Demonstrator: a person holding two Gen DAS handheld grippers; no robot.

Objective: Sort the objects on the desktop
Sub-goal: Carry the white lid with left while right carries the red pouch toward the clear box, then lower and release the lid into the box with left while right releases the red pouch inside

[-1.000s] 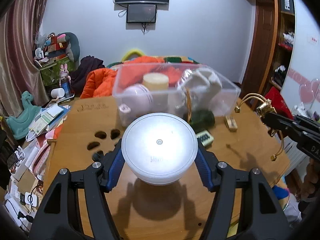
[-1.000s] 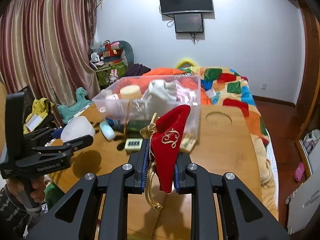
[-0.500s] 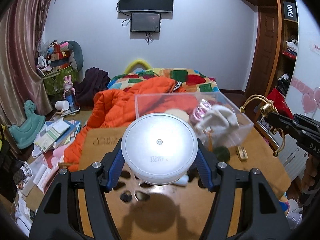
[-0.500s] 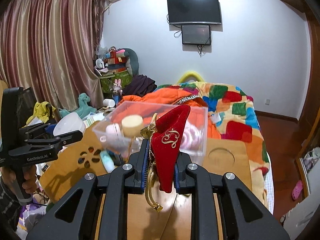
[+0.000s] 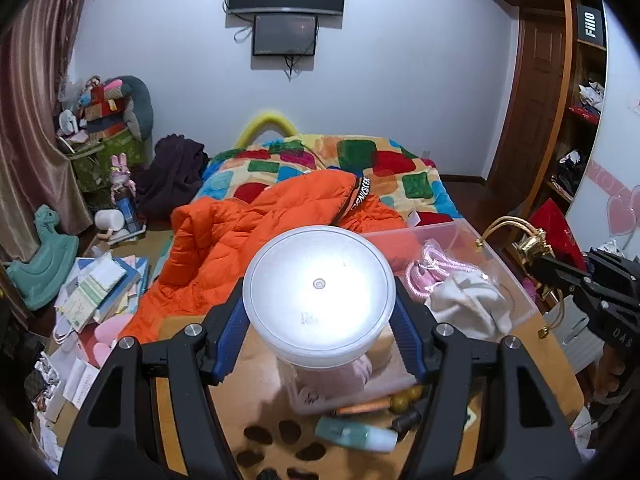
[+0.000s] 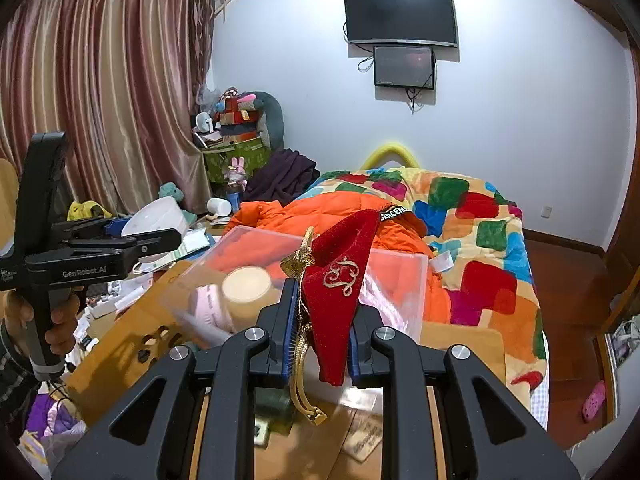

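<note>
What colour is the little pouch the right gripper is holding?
The pouch is red velvet with a gold swirl and gold cord, seen best in the right wrist view.

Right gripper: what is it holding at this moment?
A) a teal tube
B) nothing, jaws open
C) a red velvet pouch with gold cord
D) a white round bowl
C: the right gripper is shut on the red velvet pouch, gold cord hanging below, raised near the clear bin; the white bowl sits in the left gripper.
</note>
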